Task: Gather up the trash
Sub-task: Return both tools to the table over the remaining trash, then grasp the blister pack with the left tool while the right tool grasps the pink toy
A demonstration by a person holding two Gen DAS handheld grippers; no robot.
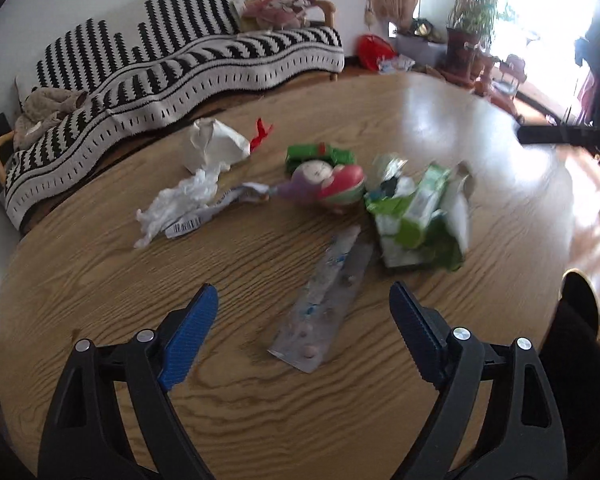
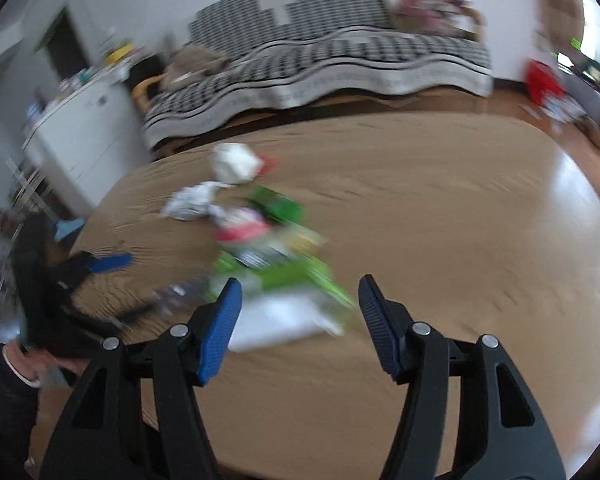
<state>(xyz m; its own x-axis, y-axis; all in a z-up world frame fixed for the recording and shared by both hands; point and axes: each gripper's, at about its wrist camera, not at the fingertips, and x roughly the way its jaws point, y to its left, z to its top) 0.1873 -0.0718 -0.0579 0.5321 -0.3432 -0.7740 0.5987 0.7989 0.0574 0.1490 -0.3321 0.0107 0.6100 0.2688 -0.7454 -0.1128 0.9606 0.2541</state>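
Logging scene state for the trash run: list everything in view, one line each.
table: 1, light wood, round, fills the foreground
blister pack: 1, silver, nearest, between the left fingers in view
green-and-white packaging: 1 crumpled heap, right of centre
round toy: 1, pink, purple and white, centre
green box: 1, behind the toy
white plastic scrap: 1, with barcode strip, left
white crumpled paper: 1, far left
red scrap: 1, beside the paper
sofa: 1, black-and-white cover, behind the table
potted plant: 1, by the window
left hand-held gripper: open, empty
right hand-held gripper: open, empty, blurred view
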